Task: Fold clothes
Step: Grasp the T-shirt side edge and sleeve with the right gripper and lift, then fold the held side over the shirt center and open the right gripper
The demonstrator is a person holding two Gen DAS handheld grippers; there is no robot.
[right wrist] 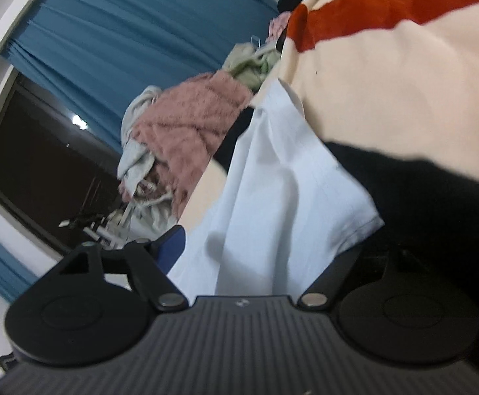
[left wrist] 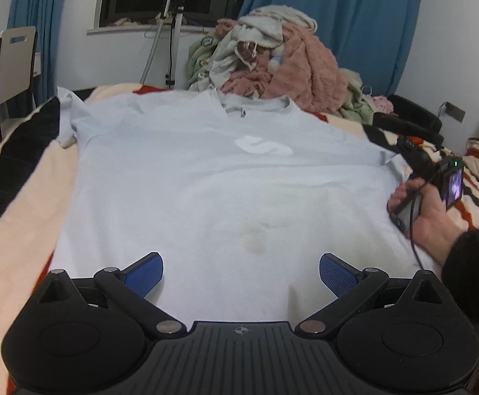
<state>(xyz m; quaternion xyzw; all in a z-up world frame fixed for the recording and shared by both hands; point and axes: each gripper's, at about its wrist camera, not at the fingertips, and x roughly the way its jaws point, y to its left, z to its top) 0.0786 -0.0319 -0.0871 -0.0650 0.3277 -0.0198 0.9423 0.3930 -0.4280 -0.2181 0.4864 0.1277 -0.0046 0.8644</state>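
Your left gripper point(left wrist: 241, 275) hangs unclenched over the hem of the pale blue T-shirt point(left wrist: 206, 177), which lies spread flat on the striped blanket point(left wrist: 15, 204). Your right gripper point(right wrist: 259, 247) has jaws apart, straddling the shirt's sleeve point(right wrist: 289, 191) without pinching it. Beyond the collar sits the clothes pile point(left wrist: 272, 56).

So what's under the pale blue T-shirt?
The pale blue T-shirt lies spread on a striped blanket of cream, black and red, which shows around its edges. Whatever lies directly beneath the shirt is covered.

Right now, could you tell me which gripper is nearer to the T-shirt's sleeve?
Right. The right gripper has the sleeve between its fingers; the left gripper hovers over the hem.
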